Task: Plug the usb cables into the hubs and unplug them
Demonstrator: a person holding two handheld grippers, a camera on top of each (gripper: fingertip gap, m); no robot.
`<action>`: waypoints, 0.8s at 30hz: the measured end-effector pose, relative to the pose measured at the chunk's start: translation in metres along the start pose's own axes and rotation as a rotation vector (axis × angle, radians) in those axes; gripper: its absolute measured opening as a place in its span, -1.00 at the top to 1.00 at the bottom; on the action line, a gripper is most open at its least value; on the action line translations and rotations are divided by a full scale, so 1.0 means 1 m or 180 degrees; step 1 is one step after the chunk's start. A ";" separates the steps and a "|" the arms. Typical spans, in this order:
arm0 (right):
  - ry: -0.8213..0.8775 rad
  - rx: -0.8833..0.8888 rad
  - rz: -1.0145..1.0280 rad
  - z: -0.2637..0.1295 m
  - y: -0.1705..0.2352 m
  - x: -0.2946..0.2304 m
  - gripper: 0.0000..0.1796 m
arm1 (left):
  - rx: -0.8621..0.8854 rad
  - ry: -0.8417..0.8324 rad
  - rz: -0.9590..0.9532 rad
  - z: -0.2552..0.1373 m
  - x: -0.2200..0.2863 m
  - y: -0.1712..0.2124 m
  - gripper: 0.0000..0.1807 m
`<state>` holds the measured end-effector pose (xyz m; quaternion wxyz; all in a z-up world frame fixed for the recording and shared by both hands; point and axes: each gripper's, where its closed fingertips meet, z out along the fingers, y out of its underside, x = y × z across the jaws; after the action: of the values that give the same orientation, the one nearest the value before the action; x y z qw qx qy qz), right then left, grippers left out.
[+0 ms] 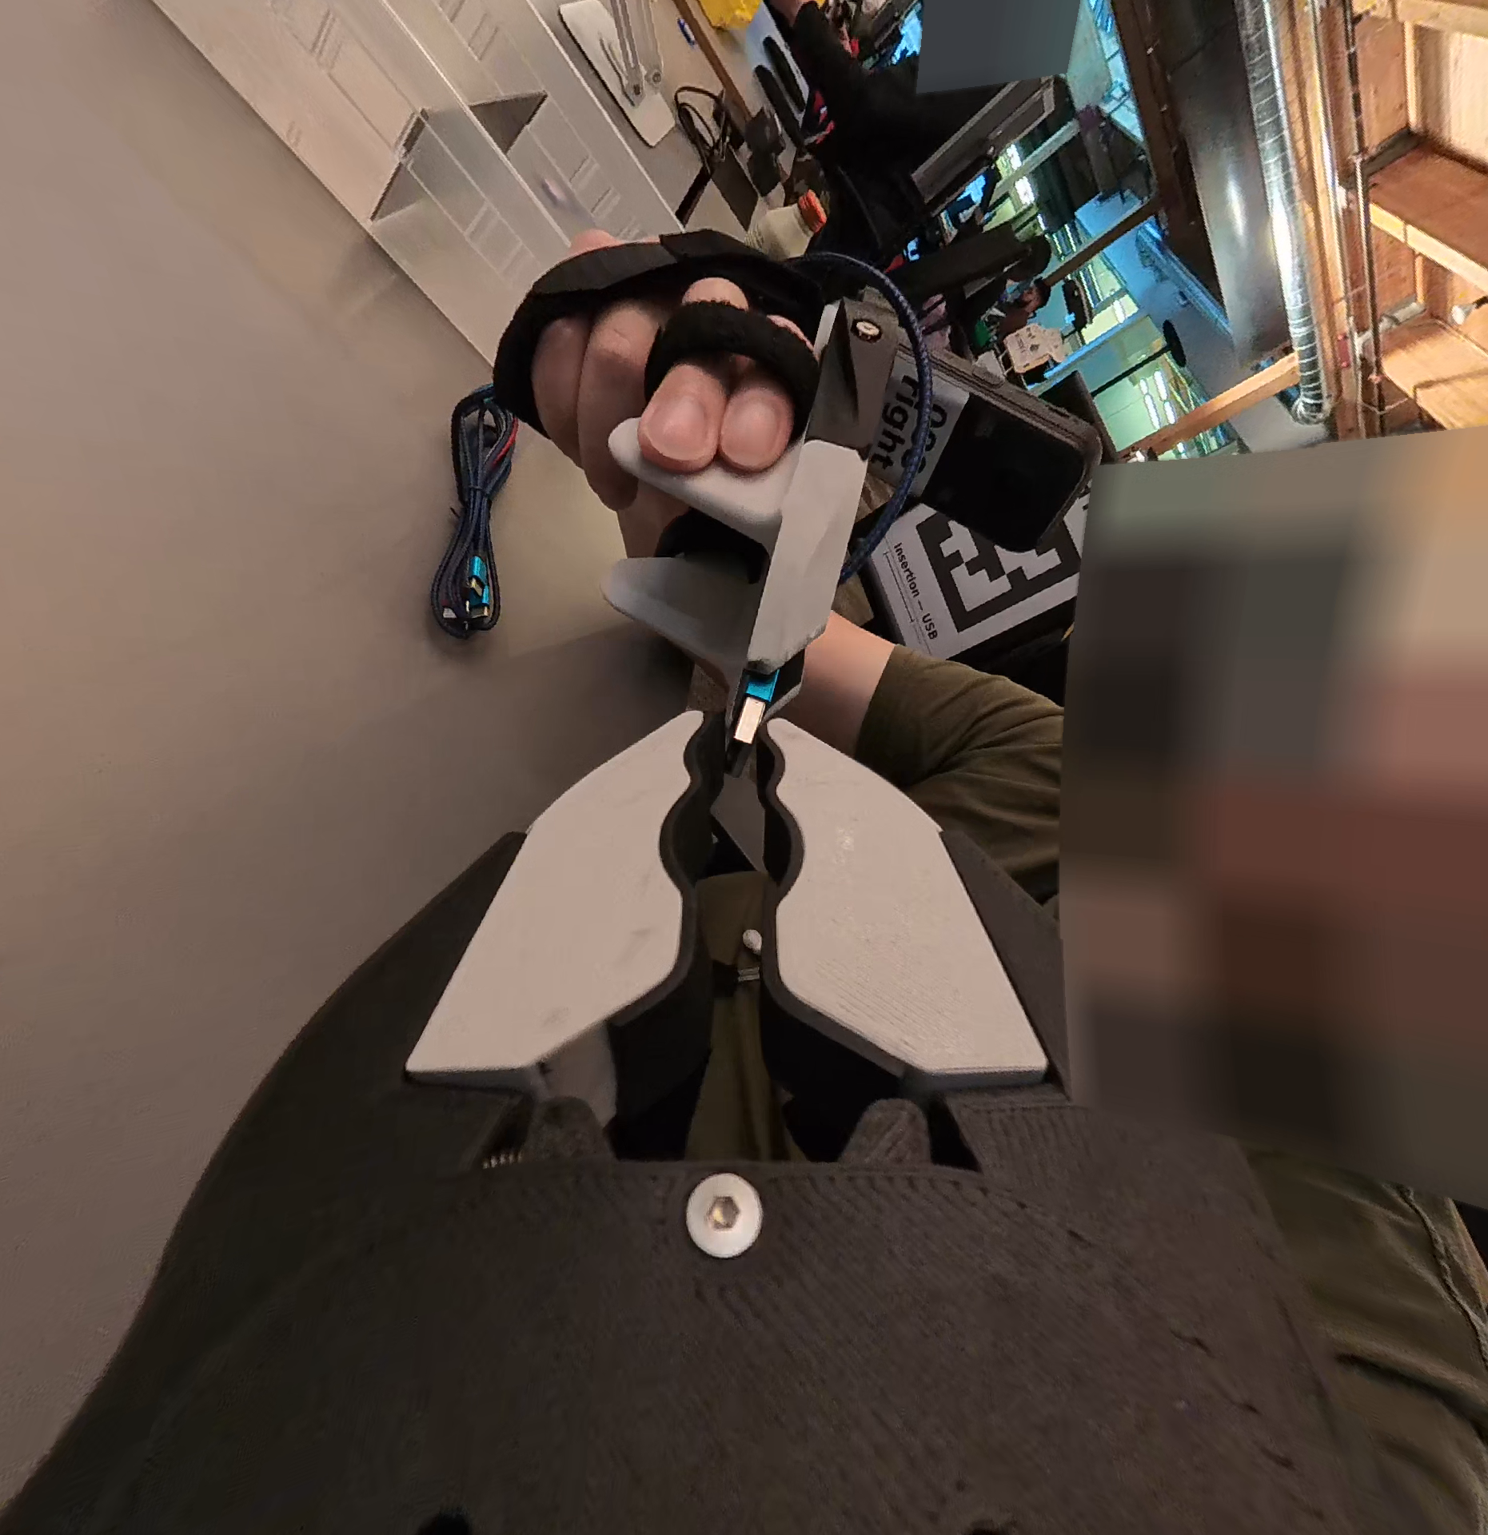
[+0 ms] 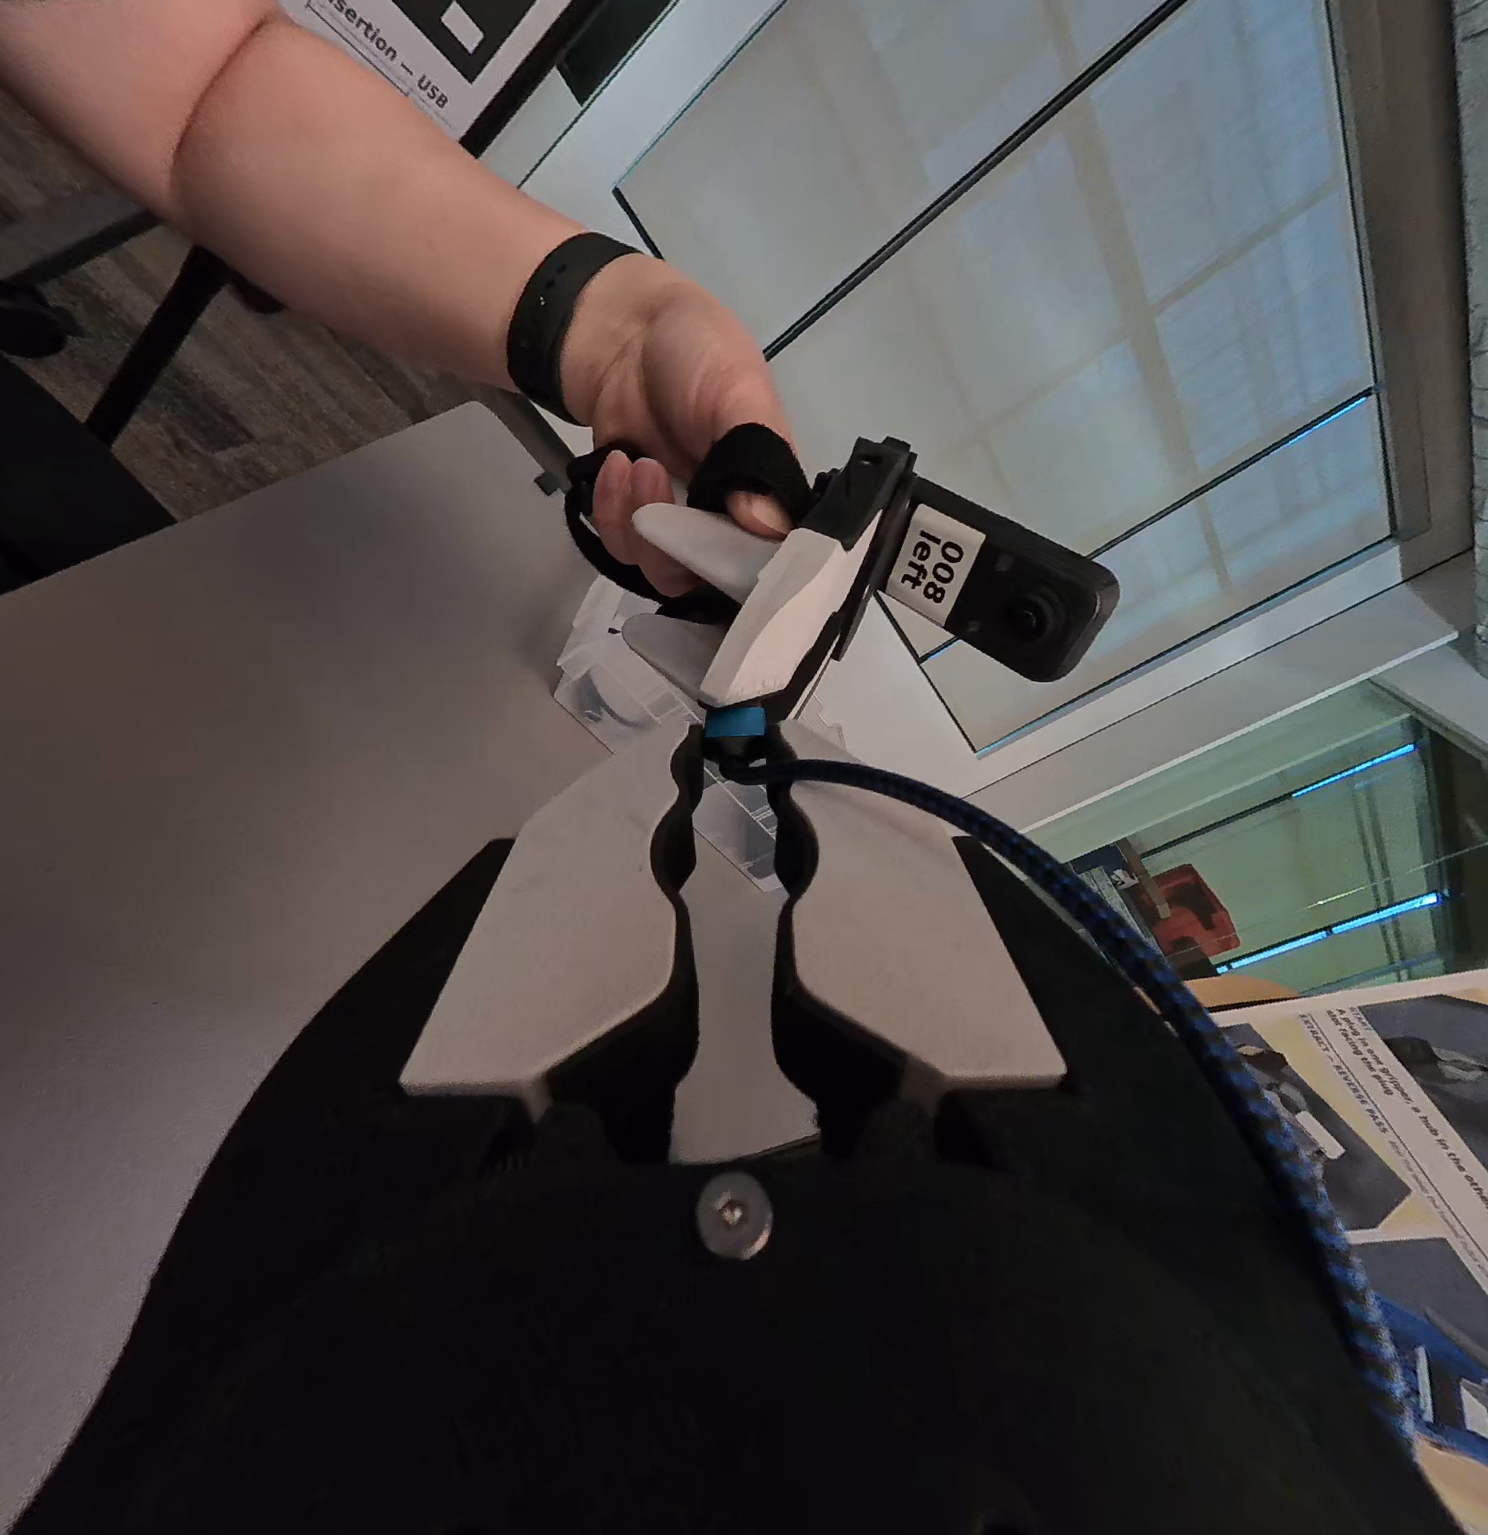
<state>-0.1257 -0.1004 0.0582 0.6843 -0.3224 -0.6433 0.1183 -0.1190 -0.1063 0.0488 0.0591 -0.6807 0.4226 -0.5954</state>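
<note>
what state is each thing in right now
usb plug: gripped, metal tip still bare, not seated in the hub
hub: dark, clamped, port end facing the plug
left hand-held gripper: shut on the hub
right hand-held gripper: shut on the usb plug
spare cable bundle: coiled, lying unplugged on the table

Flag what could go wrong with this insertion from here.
1. The USB plug in the right gripper points at the dark hub on a slant; it may jam.
2. The left gripper pinches the hub only at its tips, so pushing could pivot it.
3. The braided cable might snag.
</note>
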 end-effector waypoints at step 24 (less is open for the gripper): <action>-0.0029 0.0089 -0.0079 -0.002 -0.004 -0.004 0.84 | -0.0092 0.0049 -0.0058 0.004 0.004 0.004 0.93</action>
<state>-0.1255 -0.1060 0.0578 0.6872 -0.3042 -0.6486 0.1202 -0.1181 -0.1124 0.0482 0.0406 -0.6807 0.4254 -0.5949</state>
